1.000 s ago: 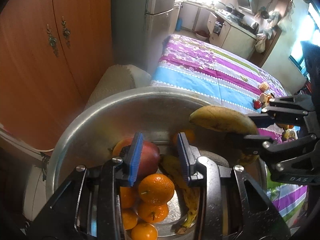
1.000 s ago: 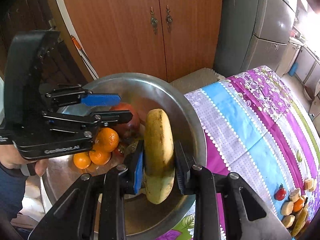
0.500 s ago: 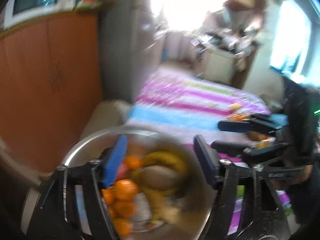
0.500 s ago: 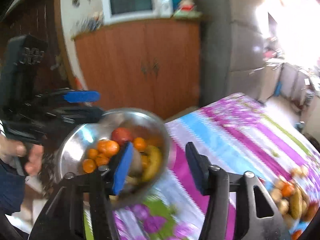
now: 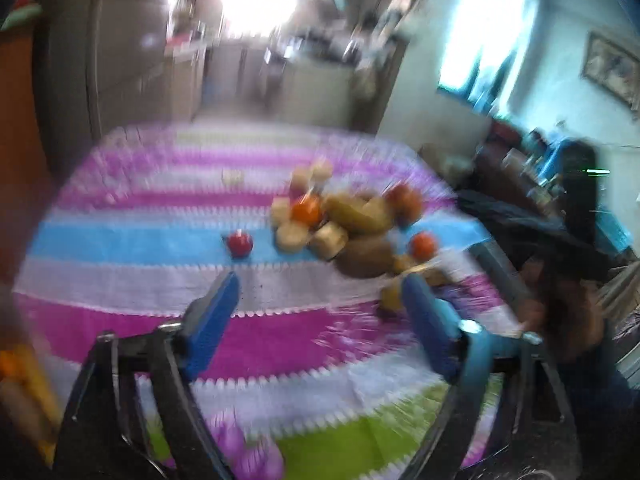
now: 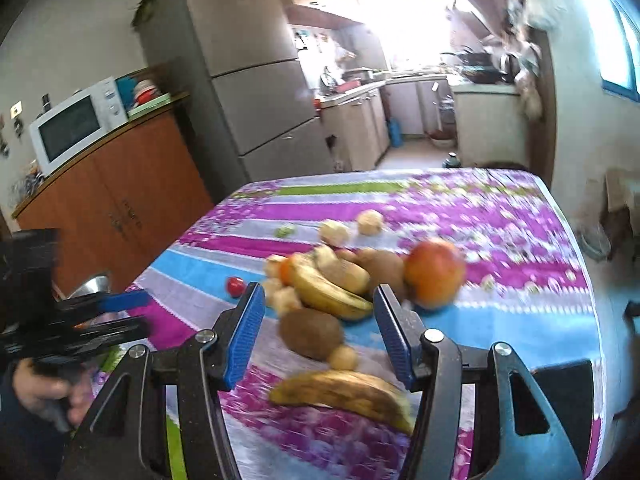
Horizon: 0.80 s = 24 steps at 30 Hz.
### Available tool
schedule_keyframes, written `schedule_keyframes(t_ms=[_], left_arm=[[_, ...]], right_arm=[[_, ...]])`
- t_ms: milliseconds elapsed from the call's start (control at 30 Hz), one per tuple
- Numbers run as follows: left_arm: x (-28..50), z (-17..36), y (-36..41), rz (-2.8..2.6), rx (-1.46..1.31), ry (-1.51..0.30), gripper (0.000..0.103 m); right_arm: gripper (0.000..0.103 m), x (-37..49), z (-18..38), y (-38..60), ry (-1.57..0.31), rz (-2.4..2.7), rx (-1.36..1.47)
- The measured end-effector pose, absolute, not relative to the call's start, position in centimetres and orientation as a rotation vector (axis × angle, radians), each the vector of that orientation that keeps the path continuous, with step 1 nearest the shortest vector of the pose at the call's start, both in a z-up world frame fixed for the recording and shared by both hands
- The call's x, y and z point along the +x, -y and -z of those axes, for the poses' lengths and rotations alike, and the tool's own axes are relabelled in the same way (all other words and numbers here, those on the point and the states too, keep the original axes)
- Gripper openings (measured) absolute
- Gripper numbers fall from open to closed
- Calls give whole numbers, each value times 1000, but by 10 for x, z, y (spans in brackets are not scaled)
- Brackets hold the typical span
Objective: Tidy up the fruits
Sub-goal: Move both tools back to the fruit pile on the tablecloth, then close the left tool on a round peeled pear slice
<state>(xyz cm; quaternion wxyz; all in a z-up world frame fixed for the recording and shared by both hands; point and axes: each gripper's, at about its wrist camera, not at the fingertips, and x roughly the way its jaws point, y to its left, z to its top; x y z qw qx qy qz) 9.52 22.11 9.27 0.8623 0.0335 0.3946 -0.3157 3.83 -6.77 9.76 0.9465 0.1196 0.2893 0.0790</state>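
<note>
Both grippers are hanging over the table, which is wearing a striped purple/blue cloth. Left view is motion-blurred.

Right gripper: fingers released wide, gripping nothing. A brown-spotted banana is lying on the cloth just below and between them, not touching. Ahead of it a kiwi, then the fruit pile: yellow bananas, pale lumpy pieces, an orange, with an apple on its right side. A small red fruit is sitting apart on the blue stripe, toward the left edge.

Left gripper: fingers also spread, empty, pointing at the same pile mid-table. In the right view it is showing at the left edge, held by a hand, with a bit of metal bowl rim behind it.
</note>
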Motion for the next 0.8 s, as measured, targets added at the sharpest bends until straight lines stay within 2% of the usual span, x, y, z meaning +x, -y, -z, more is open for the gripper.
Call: schedule_keyframes(t_ms=[200,600,667,700,800], left_arm=[[142,-38,-184,605,164,-949,53],[161,-36,-158,584,194,-921,53],[163,-36,-158,583,190,-919,49],[163,-36,-157,582,194,-917,38],[160,-37,-156,585,202,-903,37]], right_arm=[[61,30,-97,82,-547,-183,297],[61,20,-101,106,-514,-157,356],[61,19,-103,108,-508,-132,327],[61,18,-104,109,-504,-111,311],[61,17,-104,121,-510,-73,310]])
